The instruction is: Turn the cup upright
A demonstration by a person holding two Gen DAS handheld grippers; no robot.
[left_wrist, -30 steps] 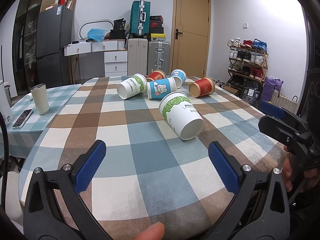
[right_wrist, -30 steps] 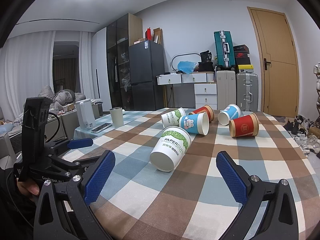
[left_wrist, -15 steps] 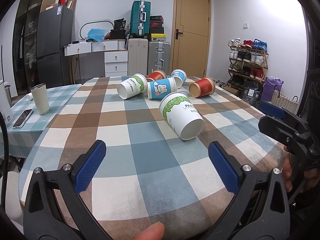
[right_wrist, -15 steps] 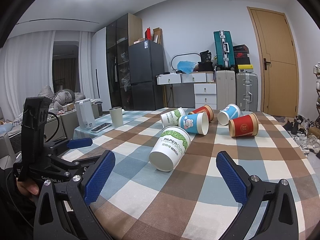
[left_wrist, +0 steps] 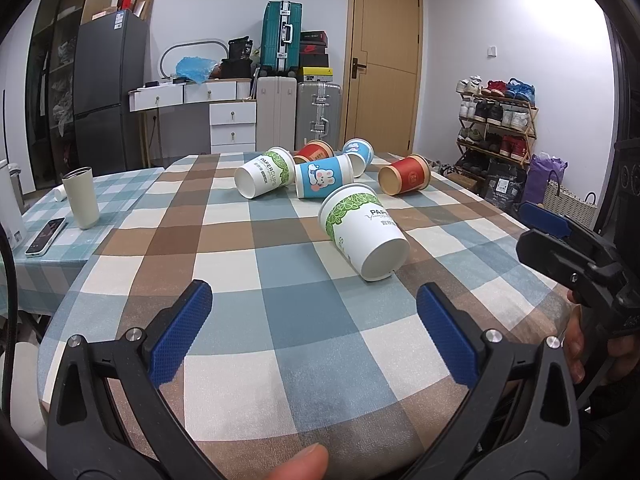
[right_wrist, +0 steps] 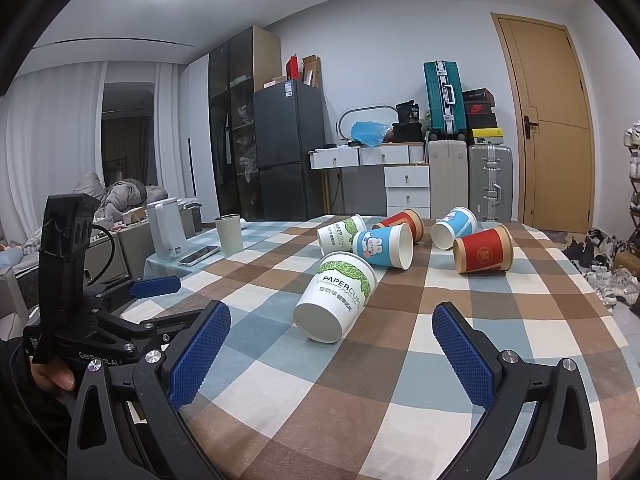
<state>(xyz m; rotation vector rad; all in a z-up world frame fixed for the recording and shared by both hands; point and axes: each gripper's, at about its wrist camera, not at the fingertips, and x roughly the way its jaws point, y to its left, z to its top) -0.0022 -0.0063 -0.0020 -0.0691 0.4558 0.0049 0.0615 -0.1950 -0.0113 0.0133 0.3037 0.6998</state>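
Note:
Several paper cups lie on their sides on the checked tablecloth (left_wrist: 280, 320). The nearest is a white cup with a green leaf band (left_wrist: 362, 232), its base toward me; it also shows in the right wrist view (right_wrist: 338, 300). Behind it lie a second white and green cup (left_wrist: 264, 176), a blue rabbit cup (left_wrist: 324, 178), another blue cup (left_wrist: 359, 154) and two red cups (left_wrist: 406, 179) (left_wrist: 314, 151). My left gripper (left_wrist: 314, 332) is open and empty, short of the nearest cup. My right gripper (right_wrist: 332, 356) is open and empty, just before that cup.
A pale tumbler (left_wrist: 81, 197) stands upright at the far left beside a phone (left_wrist: 45, 236). A white kettle (right_wrist: 167, 232) stands beyond them. The table's right edge (left_wrist: 532, 248) drops toward a shoe rack (left_wrist: 496, 120) and bags.

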